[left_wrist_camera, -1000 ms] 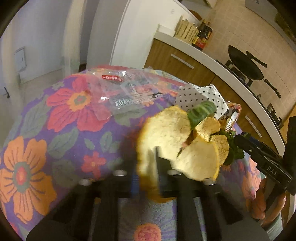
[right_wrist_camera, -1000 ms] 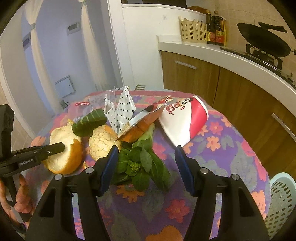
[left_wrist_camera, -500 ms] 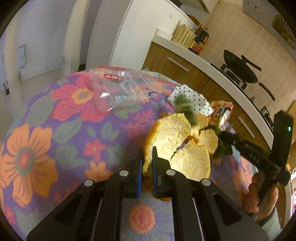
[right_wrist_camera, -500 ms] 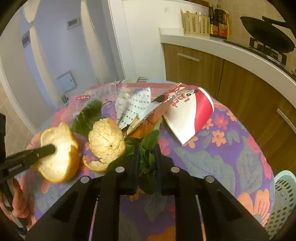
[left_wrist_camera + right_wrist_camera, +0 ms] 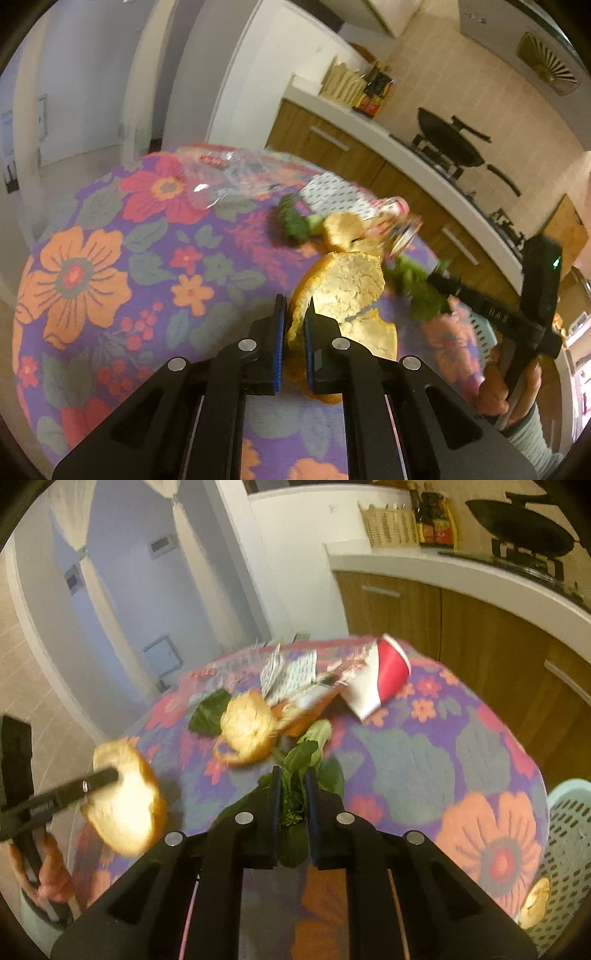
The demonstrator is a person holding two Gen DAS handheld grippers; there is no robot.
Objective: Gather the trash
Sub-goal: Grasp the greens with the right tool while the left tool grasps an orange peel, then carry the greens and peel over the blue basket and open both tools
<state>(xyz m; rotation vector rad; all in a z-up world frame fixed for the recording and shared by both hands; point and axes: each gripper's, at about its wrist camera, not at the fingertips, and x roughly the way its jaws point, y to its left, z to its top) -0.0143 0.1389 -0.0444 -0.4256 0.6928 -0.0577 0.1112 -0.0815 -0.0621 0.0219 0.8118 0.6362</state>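
Left wrist: left gripper (image 5: pixel 293 328) is clamped nearly shut on the rim of a big citrus peel (image 5: pixel 343 288), peel lifted clear of the floral tablecloth (image 5: pixel 110 258). More trash behind it: second peel (image 5: pixel 341 229), loose green leaf (image 5: pixel 291 219), clear plastic wrapper (image 5: pixel 221 177), dotted paper (image 5: pixel 332 192). Right gripper (image 5: pixel 436 280) is visible on the right with greens at its tip, frame blurred there. Right wrist: right gripper (image 5: pixel 291 786) jaws are pinched down on a bunch of leafy greens (image 5: pixel 306 760), only a narrow gap left with stems filling it; leaves spill out both sides. Red-and-white paper cup (image 5: pixel 380 679) and snack wrappers (image 5: pixel 314 701) lie further back on the table. Pale blue basket (image 5: pixel 569 834) sits off the table edge at lower right, one peel scrap already inside, so I read it as the bin. Advice: keep both grips tight, lift greens straight up before swinging so trailing leaves don't drag the second peel, carry each load fully over the basket rim, then release. The grip on the peel is thin at the edge, so avoid fast rotation.
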